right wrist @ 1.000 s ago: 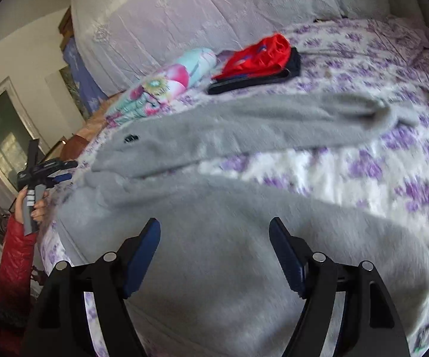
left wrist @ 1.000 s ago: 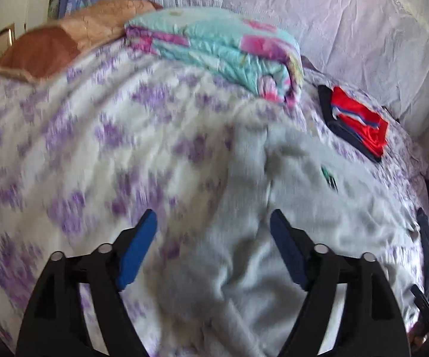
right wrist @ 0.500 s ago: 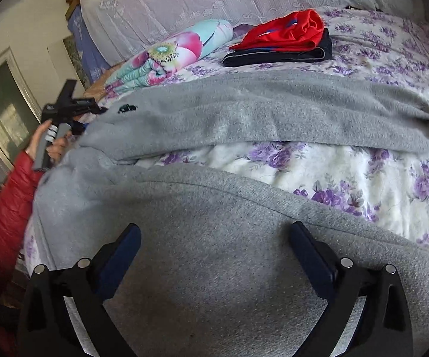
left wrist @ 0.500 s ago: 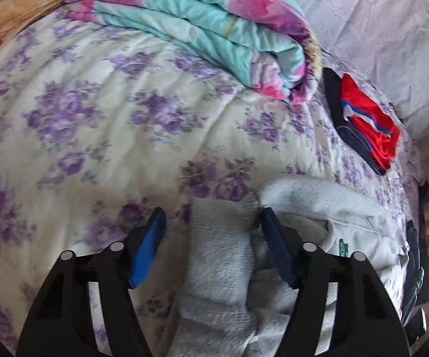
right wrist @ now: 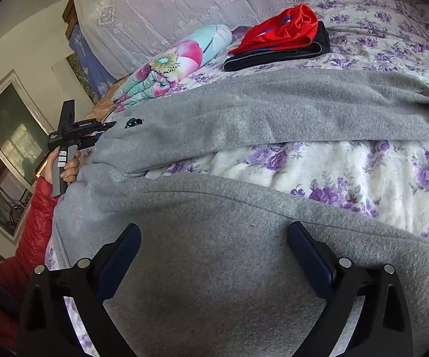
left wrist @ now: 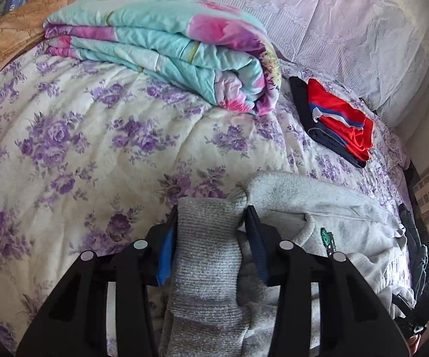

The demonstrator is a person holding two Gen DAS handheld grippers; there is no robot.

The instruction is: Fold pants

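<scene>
Grey sweatpants (right wrist: 244,113) lie spread on a purple-flowered bedspread (left wrist: 65,136), with both legs stretched out to the right in the right wrist view. In the left wrist view my left gripper (left wrist: 211,211) has the ribbed waistband (left wrist: 205,253) between its blue pads. The jaws are closing and both pads touch the knit. A small green logo (left wrist: 326,238) shows just to its right. My right gripper (right wrist: 214,229) hangs wide open just above the near leg (right wrist: 244,282), gripping nothing. That view also shows the left gripper (right wrist: 104,126) at the waistband, held by a hand in a red sleeve (right wrist: 35,217).
A folded turquoise and pink quilt (left wrist: 169,44) lies at the head of the bed. Beside it is a folded stack of red and dark clothes (left wrist: 339,116). Dark garments (left wrist: 416,253) hang off the bed's right edge. A window (right wrist: 6,148) is on the left wall.
My left gripper moved forward to the waistband's end and its jaws narrowed onto the ribbed knit. The right gripper's jaws widened and it sank a little toward the near leg.
</scene>
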